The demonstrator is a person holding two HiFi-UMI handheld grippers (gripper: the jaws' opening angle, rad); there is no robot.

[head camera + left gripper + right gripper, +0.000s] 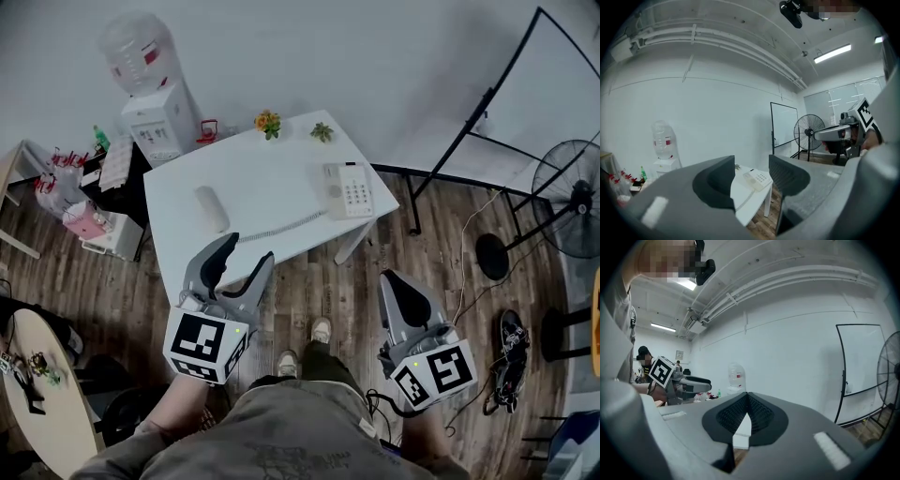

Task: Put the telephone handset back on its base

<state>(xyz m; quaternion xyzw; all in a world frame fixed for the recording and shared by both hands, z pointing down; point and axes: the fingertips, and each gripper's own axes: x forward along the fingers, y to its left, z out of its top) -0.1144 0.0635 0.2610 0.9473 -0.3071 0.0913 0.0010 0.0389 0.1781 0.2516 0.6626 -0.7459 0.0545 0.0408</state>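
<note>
Handset [212,208] on table [272,183] left of base [348,189], water dispenser [155,103] behind, fan [574,199] right

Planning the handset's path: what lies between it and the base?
Only the coiled cord on the bare table lies between handset and base; the head view shows it.
</note>
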